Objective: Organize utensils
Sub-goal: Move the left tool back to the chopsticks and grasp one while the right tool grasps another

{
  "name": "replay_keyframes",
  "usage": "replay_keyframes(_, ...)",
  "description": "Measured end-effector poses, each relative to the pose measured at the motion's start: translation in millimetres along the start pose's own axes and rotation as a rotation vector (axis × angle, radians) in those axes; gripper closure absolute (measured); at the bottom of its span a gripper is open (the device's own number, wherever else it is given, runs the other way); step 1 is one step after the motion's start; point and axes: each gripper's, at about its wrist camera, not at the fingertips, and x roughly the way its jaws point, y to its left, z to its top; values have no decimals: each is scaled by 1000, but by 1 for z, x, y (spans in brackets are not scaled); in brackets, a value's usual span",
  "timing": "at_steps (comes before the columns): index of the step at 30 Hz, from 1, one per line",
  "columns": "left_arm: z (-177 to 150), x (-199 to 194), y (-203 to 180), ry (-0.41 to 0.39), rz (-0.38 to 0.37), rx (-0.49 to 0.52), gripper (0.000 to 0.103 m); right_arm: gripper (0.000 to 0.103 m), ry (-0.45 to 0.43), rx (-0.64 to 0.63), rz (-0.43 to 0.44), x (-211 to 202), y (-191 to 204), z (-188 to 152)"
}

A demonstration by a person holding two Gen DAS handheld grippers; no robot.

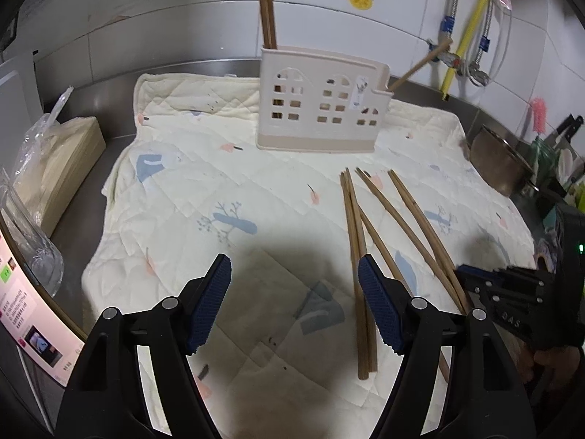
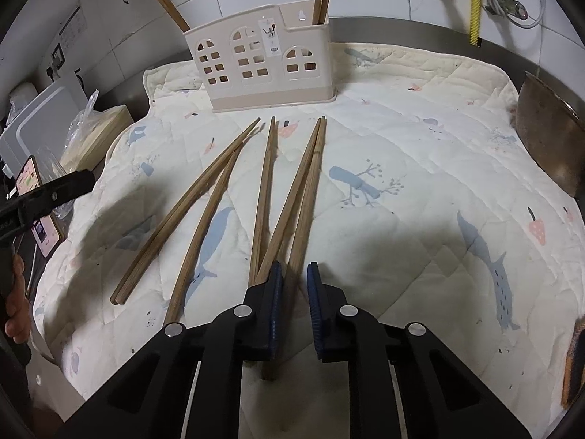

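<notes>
A beige house-shaped utensil holder stands at the back of a quilted mat, with wooden chopsticks upright in its left end and one leaning out of its right end. Several loose chopsticks lie fanned out on the mat. My right gripper is low on the mat, shut on the thick end of a chopstick of the rightmost pair. My left gripper hovers open over bare mat, just left of the chopsticks, holding nothing.
A metal bowl sits at the mat's right edge. On the left are a tissue box, a clear glass and a phone. Pipes and valves run along the tiled wall. A sponge lies at front right.
</notes>
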Motion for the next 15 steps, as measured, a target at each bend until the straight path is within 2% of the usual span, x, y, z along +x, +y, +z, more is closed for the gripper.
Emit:
replay_keyframes(7,-15,8,-14,38,-39,33,34,94,-10,-28,-40,-1,3,-1)
replay_keyframes(9,-18,13,-19,54,-58,40,39,94,-15,-27,-53,-3,1,-2)
replay_keyframes(11,-21,19,-22,75,-73,42,50,95,-18,-26,-62,-4,-1,-3)
replay_keyframes(15,-25,32,-25,111,-94,27,65,95,-22,-13,-73,-8,-10,-5)
